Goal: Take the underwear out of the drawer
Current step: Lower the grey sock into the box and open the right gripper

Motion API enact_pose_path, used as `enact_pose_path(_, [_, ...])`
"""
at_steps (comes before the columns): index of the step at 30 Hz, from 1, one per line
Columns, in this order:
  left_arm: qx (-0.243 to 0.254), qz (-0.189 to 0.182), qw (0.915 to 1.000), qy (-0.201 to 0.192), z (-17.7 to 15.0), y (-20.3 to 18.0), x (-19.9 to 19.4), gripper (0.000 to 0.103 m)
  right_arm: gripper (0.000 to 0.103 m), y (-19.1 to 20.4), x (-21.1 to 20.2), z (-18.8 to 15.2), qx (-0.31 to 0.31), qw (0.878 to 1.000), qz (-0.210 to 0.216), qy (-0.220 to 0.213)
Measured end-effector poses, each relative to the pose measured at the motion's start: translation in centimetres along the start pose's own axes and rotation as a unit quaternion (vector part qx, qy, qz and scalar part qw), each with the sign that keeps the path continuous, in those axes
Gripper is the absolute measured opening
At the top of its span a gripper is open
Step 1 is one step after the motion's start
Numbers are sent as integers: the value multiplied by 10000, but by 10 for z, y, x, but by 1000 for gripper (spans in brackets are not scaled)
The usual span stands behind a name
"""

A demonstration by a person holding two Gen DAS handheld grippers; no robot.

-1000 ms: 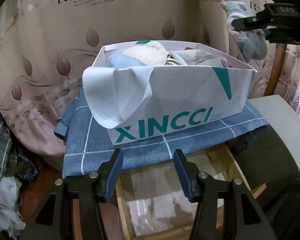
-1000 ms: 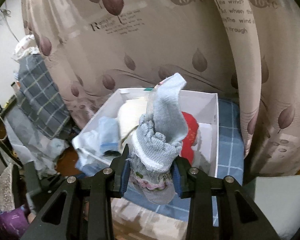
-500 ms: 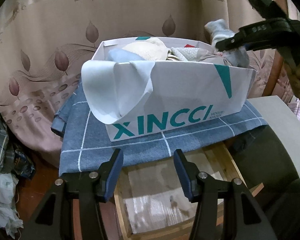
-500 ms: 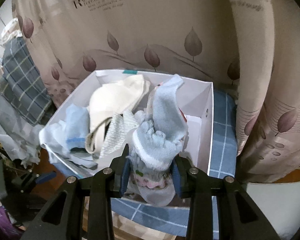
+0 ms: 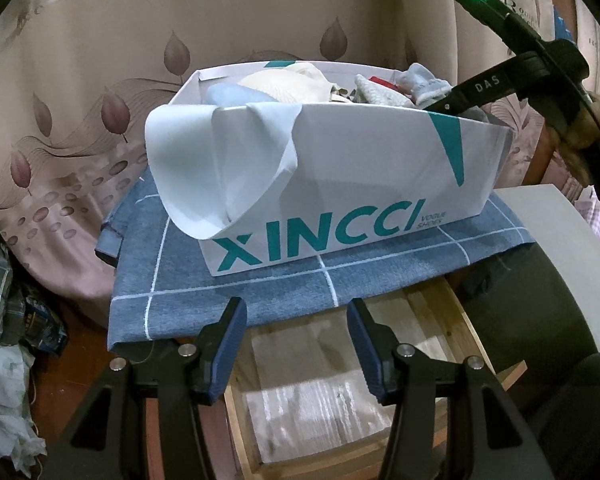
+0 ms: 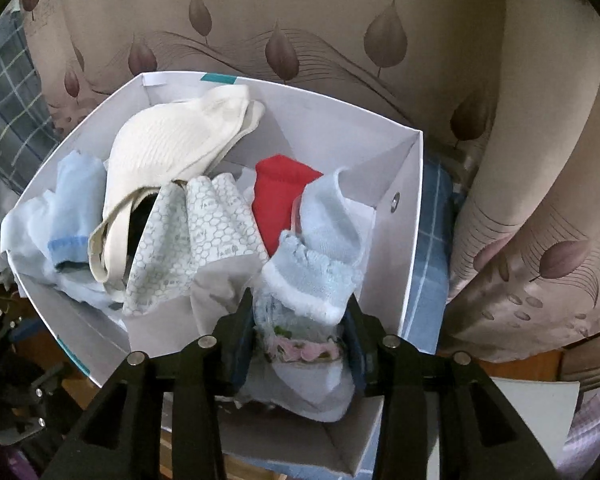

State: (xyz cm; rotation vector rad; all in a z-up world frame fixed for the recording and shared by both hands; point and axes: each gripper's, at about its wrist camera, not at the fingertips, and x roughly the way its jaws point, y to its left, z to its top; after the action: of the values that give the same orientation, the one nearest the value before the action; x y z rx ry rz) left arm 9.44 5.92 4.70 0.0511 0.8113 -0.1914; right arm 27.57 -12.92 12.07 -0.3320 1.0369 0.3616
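Observation:
My right gripper [image 6: 300,308] reaches down into the right end of a white XINCCI shoe box [image 6: 404,216]. Between its jaws sits a bundle of light-blue knit socks and a pale floral garment [image 6: 312,292]. The jaws are opening, though the pads still touch the bundle. In the box also lie a cream garment [image 6: 172,140], a red piece [image 6: 284,188], a honeycomb-print piece [image 6: 196,232] and a pale blue one [image 6: 68,200]. My left gripper [image 5: 296,308] stands open and empty over an open wooden drawer [image 5: 452,312], in front of the box [image 5: 360,168].
The box rests on a blue checked cloth [image 5: 236,280]. A leaf-print curtain [image 5: 80,80] hangs close behind and to the right. A white board [image 5: 548,240] lies at the right. Plaid fabric and crumpled clutter [image 5: 0,320] fill the left floor.
My right gripper has come down from above the box's right end into the box, carrying the sock bundle and tipping steeper. The left gripper has stayed in place.

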Motion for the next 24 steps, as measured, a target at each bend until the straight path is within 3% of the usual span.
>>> enact_pose_path(4, [-38,-13,10000,42,0,1,2,54,41,-2,-1,-2,38,9999,63,-96])
enact_pose_path(7, [-98,-35,9999,65,0,4,3,54,51,-2,-6,-4,84,9997,93,-228])
enact_pose_path(14, [-218,-45,9997,74,-1,11,2,54,54,2,-16,-8,94,9989,78,-442])
enact_pose_path(20, [-311,2,9995,53,-4,20,-1,54,54,12,-46,-14,66,9944,220,-1028])
enact_pose_path(24, [-436,140,9989,40,-8,34,-10,54,55,43,-82,-28,-407,9811,841,-1696])
